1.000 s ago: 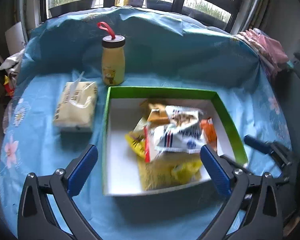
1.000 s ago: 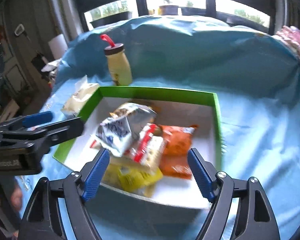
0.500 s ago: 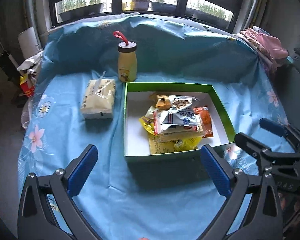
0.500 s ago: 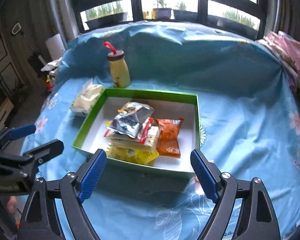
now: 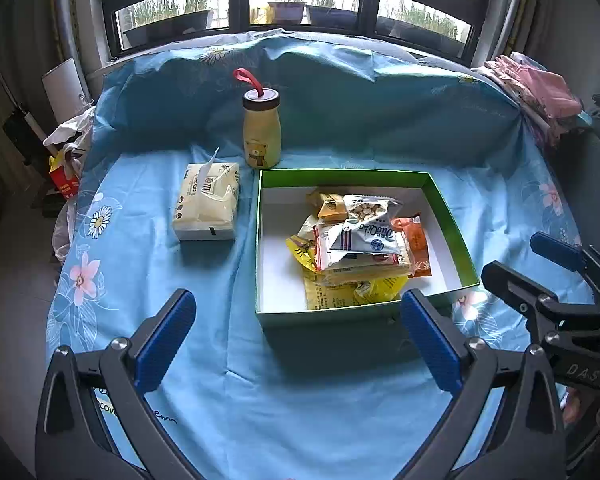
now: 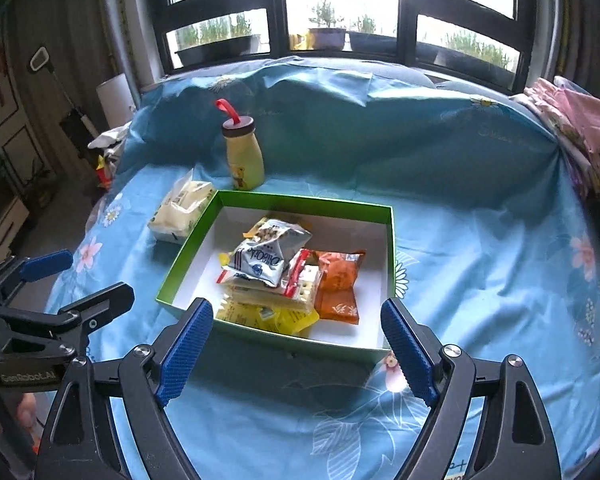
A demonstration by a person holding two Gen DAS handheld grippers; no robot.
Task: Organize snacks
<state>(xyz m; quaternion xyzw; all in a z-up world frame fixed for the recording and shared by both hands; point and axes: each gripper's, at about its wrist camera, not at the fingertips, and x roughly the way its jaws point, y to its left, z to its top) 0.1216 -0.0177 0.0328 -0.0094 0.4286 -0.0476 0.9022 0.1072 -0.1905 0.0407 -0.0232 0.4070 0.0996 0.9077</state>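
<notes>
Both tools hang short of the box with fingers spread wide and nothing between them — the left tool (image 5: 296,332) and the right tool (image 6: 296,344). The snack packets (image 5: 355,248) lie heaped inside the green box (image 5: 447,216), so the sorting looks done; any next move would be a check or tidy-up. Beyond, on the blue floral cloth (image 5: 220,360) over the counter: a tissue pack (image 5: 206,206), a yellow bear bottle (image 5: 261,136), then windows with potted plants (image 6: 325,26).

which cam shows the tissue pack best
The left wrist view: the tissue pack lies fully in sight, top and front face clear. In the right wrist view the tissue pack is farther off and its near corner is hidden by the green box.
</notes>
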